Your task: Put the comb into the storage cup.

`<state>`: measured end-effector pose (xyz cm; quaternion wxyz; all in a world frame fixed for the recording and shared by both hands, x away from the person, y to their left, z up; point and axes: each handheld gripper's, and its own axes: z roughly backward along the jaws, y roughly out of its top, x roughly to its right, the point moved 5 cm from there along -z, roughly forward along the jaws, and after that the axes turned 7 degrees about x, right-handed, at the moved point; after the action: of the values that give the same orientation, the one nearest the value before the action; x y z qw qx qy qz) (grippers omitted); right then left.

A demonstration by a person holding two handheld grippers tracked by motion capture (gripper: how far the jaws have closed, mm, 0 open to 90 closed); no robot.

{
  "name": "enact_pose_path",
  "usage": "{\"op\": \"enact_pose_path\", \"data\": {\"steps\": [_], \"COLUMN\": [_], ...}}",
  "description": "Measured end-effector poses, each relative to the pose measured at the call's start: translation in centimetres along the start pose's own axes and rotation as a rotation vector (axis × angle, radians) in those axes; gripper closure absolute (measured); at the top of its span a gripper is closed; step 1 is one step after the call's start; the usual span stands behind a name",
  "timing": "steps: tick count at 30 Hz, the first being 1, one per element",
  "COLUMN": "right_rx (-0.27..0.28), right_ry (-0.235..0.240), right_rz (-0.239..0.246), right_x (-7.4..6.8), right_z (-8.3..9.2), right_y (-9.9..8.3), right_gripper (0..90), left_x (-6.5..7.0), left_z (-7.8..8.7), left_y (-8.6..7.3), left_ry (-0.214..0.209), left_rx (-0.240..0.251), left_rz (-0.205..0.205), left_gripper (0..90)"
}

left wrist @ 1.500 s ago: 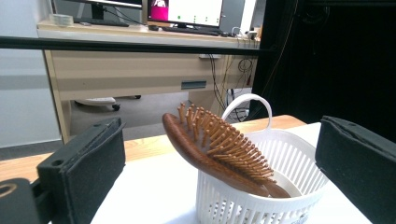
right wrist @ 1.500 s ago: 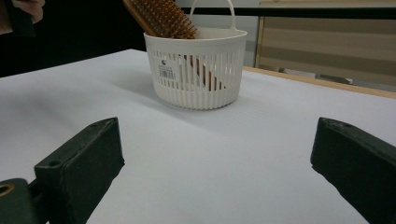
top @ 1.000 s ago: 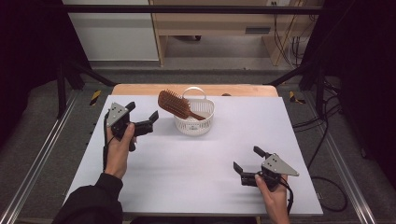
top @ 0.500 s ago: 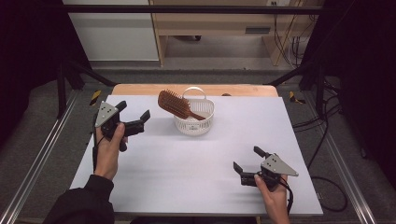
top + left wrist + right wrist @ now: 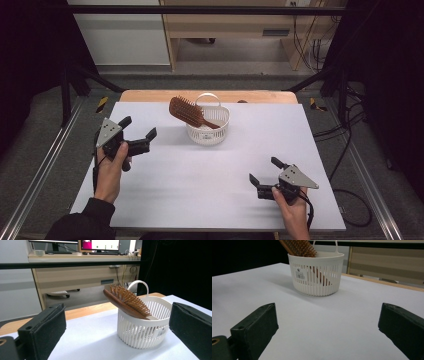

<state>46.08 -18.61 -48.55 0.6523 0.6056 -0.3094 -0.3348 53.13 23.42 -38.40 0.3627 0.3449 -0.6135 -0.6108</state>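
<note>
Left gripper [image 5: 136,129]: black two-jaw tool with a grey three-cornered plate on top, held in the person's left hand [image 5: 111,170] above the left part of the table. Jaws spread wide, nothing between them. They point toward the basket, which stands near but apart from them. In the left gripper view the basket shows between the two jaw pads, farther off.

Right gripper [image 5: 265,171]: same build, held in the person's right hand [image 5: 292,210] low over the near right part of the table. Jaws spread wide, nothing between them. It is well apart from the basket, and its own view looks across bare tabletop toward it.

White round slatted plastic basket [image 5: 207,131]: stands upright at the far middle of the table, its arched white handle raised at the far side. A small printed label sits on the wall that faces the right gripper.

Brown wooden paddle hairbrush [image 5: 186,111]: lies tilted in the basket, handle end down inside, bristled head sticking up and out over the rim toward the left. Bristles face upward.

White rectangular tabletop [image 5: 210,180]: a strip of bare wood shows along the far edge.

Surroundings: grey floor, metal rails at both sides, a pale wooden desk beyond the table.
</note>
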Motion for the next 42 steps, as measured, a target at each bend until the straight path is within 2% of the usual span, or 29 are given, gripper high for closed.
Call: {"op": "enact_pose_path", "data": {"steps": [6,19,26,42], "right_rx": [0.001,0.001,0.001,-0.005], "right_ry": [0.001,0.006,0.007,0.012], "right_rz": [-0.001,-0.003,-0.005,-0.003], "right_x": [0.0,0.0,-0.1,-0.1], "right_z": [0.0,0.0,0.0,0.0], "right_y": [0.0,0.0,0.0,-0.1], "right_gripper": [2.6,2.5,2.5,2.5], "left_x": [-0.2,-1.6,-1.7,-1.9], "left_z": [0.7,2.5,3.3,5.2], "left_y": [-0.1,-0.9,-1.6,-2.9], "left_ry": [-0.002,0.023,0.026,0.030], "left_rx": [0.004,0.004,-0.001,-0.014], "left_rz": [0.008,0.016,0.023,0.011], "left_gripper": [0.8,0.9,0.9,0.9]}}
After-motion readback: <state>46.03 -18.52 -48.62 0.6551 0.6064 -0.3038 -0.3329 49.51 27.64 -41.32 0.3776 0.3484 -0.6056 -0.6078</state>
